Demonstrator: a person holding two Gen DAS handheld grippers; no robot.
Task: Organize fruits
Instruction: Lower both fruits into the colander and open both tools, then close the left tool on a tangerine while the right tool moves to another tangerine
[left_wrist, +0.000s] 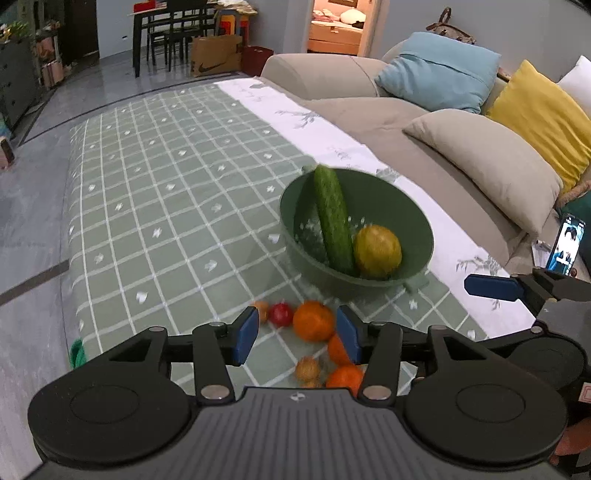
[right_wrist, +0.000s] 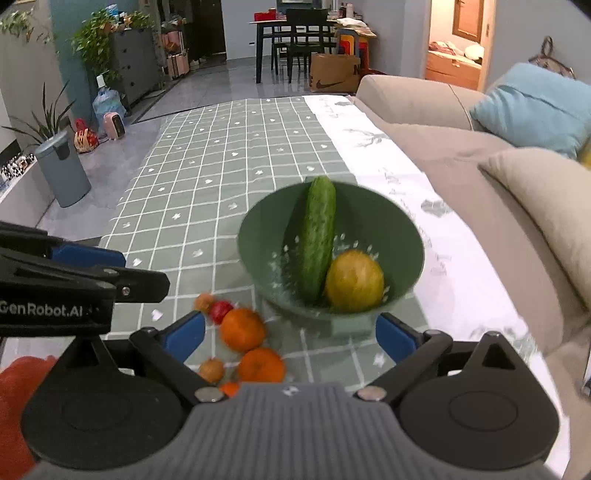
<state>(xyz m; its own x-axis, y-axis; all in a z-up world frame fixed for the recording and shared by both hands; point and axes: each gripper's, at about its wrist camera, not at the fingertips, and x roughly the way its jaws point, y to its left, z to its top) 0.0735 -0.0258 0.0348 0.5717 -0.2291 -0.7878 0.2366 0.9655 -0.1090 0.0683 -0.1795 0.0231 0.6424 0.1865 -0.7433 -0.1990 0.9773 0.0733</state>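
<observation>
Fruits: a cucumber (right_wrist: 318, 236) and a yellow fruit (right_wrist: 354, 281) lie in the green bowl (right_wrist: 406, 236) at frame centre; oranges (right_wrist: 242, 329) sit loose on the checked desk (right_wrist: 221, 177) lower left. Left hand-held gripper (left_wrist: 297, 334) half-parted, empty; right hand-held gripper (right_wrist: 290, 334) spread wide, empty.

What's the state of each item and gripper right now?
Green bowl: upright, holding two items.
Cucumber: in bowl, leaning on the rim.
Yellow fruit: in bowl.
Oranges: loose on tablecloth.
Red fruit: loose on tablecloth.
Left gripper: open, empty.
Right gripper: open, empty.
</observation>
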